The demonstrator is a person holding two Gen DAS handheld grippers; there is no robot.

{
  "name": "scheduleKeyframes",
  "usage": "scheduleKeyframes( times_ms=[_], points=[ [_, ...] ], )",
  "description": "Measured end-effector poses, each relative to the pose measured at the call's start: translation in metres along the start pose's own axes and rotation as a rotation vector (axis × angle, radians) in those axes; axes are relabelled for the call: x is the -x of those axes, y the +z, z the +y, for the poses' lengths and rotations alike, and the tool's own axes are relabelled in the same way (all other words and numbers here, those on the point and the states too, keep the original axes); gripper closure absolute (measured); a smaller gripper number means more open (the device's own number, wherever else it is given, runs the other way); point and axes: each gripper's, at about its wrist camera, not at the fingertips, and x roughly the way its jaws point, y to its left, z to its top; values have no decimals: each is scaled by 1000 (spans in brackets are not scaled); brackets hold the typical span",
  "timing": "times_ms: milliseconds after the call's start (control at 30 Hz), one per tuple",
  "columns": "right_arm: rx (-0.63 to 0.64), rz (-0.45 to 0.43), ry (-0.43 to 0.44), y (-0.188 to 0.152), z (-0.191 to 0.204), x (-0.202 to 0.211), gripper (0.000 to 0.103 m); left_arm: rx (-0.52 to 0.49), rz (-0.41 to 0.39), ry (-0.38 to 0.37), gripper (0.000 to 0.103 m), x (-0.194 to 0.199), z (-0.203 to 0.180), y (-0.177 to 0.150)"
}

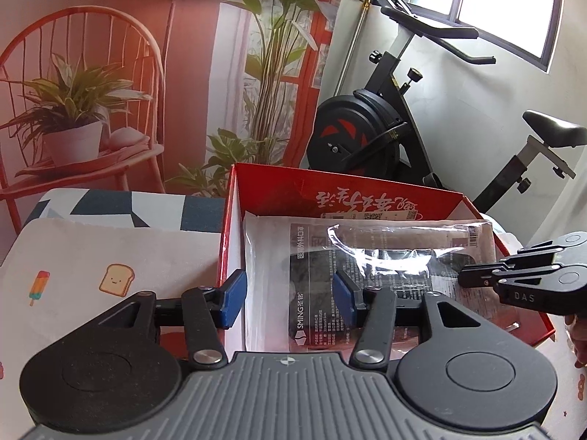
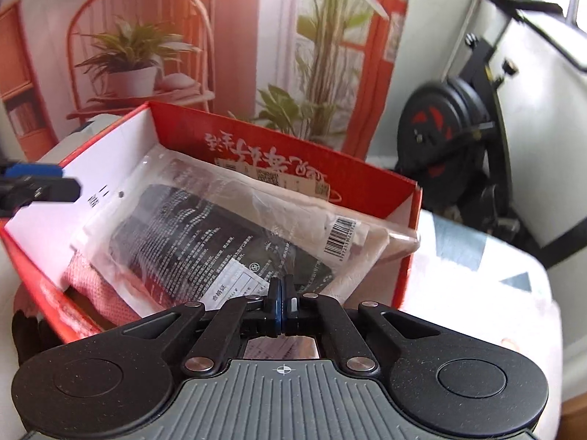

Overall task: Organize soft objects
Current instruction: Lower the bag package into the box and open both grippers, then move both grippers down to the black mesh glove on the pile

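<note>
- Red cardboard box (image 1: 279, 187) with a white inner wall stands open on a table under a cartoon-print cloth (image 1: 110, 256); toast and ice-lolly figures show on the cloth.
- Inside the box lies a clear plastic packet (image 2: 205, 234) of dark folded material, printed with small text and a barcode label. It lies flat but slanted across the box, its far edge up against the far wall.
- Under the packet's near-left corner a pink knitted cloth (image 2: 95, 289) shows at the bottom of the box.
- Left gripper (image 1: 290, 293) hovers at the box's left wall with its blue pads (image 1: 233, 300) apart — one outside the wall, the other over the packet. They press on nothing, so it is open.
- Right gripper (image 2: 281, 304) points down over the near edge of the packet, its fingers pressed together; whether a fold of plastic is pinched between them cannot be told.
- In the left wrist view the right gripper reaches in from the right, over the packet's right end.
- Behind the table stand a backdrop (image 1: 128, 73) printed with an orange chair and plants, and a black exercise bike (image 1: 370, 124).
</note>
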Motion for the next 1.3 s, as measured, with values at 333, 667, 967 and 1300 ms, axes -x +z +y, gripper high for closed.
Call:
scheduleKeyframes(
  times_ms=[333,667,967,1300],
  points=[
    [-95,170,41,2,0,-41,103,-19,0,-19,47,3,-3,-5],
    [-137,-109,-15,-14,-3,12,69,-89,-20,-57,43,24,-15,-12],
    [-208,-316,-54,-58,5,82,23,-119,-32,-91,35,62,-15,-32],
    [-252,-411,-33,-118,36,122,20,-65,58,-74,33,72,5,-78]
  ],
)
